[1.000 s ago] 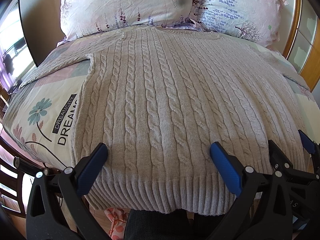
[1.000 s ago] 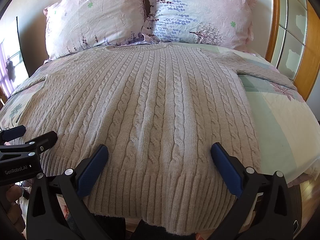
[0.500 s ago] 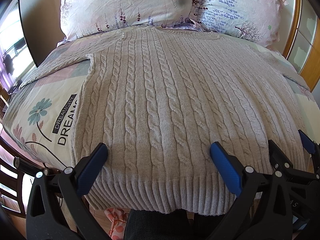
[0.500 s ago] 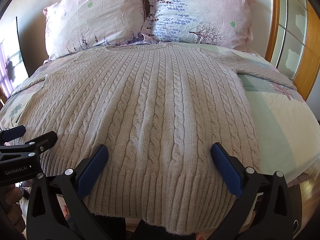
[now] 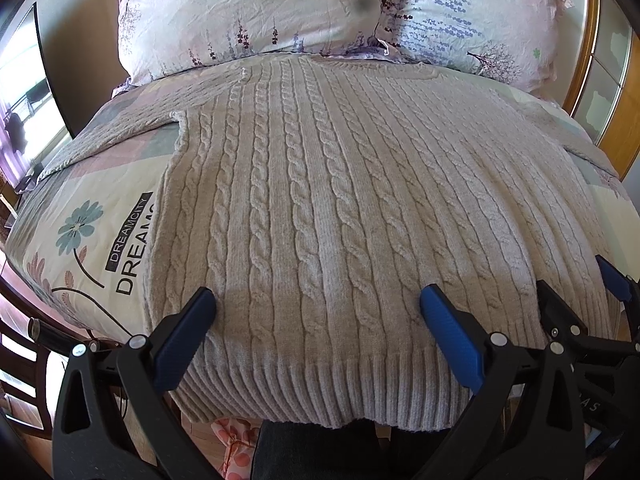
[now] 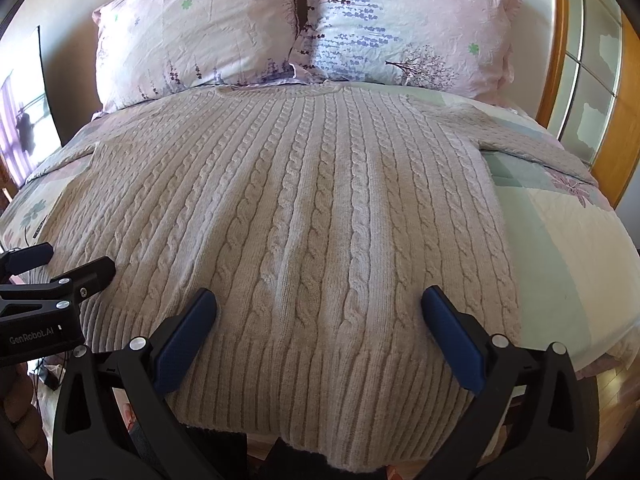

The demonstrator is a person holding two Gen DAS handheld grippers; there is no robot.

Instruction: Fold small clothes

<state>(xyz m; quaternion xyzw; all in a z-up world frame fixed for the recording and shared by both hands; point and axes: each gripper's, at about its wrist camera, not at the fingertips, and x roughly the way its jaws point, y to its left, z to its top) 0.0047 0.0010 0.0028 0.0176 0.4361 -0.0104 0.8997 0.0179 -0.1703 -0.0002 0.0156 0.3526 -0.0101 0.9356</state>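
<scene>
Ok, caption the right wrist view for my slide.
Open right hand-held gripper poised over the ribbed hem of a beige cable-knit sweater spread flat on a bed.

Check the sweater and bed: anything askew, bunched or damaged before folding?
Nothing stands out. The cable-knit sweater lies flat on the bed, sleeves spread, hem hanging slightly over the near edge. Left gripper and right gripper are open above it.

The bed (image 5: 92, 216) wears a patchwork-print cover with a blue flower and black lettering near its left edge. A grey cable-knit sweater (image 5: 320, 200) lies flat across it, sleeves spread out to either side, ribbed hem hanging over the near edge. Two floral pillows (image 6: 200, 32) lean side by side at the head, touching the sweater's collar.
</scene>
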